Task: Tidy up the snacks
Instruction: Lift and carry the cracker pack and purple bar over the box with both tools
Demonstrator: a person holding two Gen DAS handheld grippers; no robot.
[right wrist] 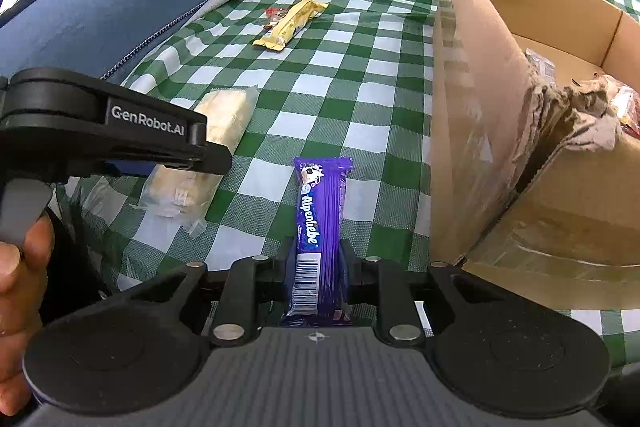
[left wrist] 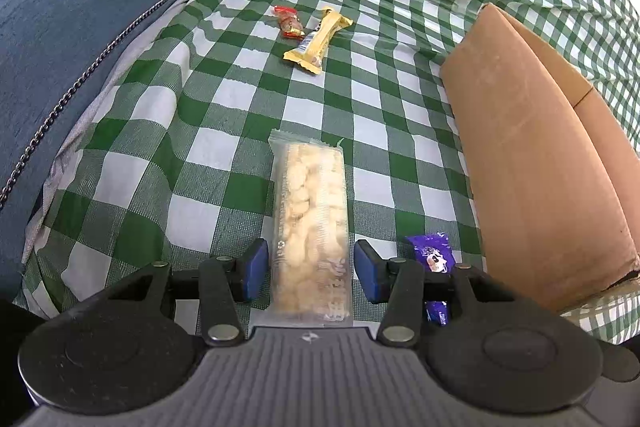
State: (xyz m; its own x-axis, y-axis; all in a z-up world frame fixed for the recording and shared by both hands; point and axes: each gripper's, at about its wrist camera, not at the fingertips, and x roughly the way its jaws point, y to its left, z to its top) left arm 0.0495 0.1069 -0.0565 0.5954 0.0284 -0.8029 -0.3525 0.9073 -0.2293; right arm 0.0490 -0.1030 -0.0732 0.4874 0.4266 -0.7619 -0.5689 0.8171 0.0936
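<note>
Blue pads on the left gripper (left wrist: 307, 269) stand apart on either side of a clear packet of pale biscuits (left wrist: 310, 223), with a thin gap showing on each side, so the jaws are open and not pressing it. The right gripper (right wrist: 319, 269) is closed on a purple candy stick (right wrist: 321, 223), its black fingers tight against both sides of the wrapper (the printed end points away, toward the cloth). Four snacks lie on the green checked cloth (left wrist: 224, 99): the biscuit packet, the purple stick, one yellow bar (left wrist: 317, 41) and one small red sweet (left wrist: 289, 23) touching it. One cardboard box (right wrist: 532, 131) stands to the right, torn at its near corner, with a few wrapped snacks inside, too hidden to count.
</note>
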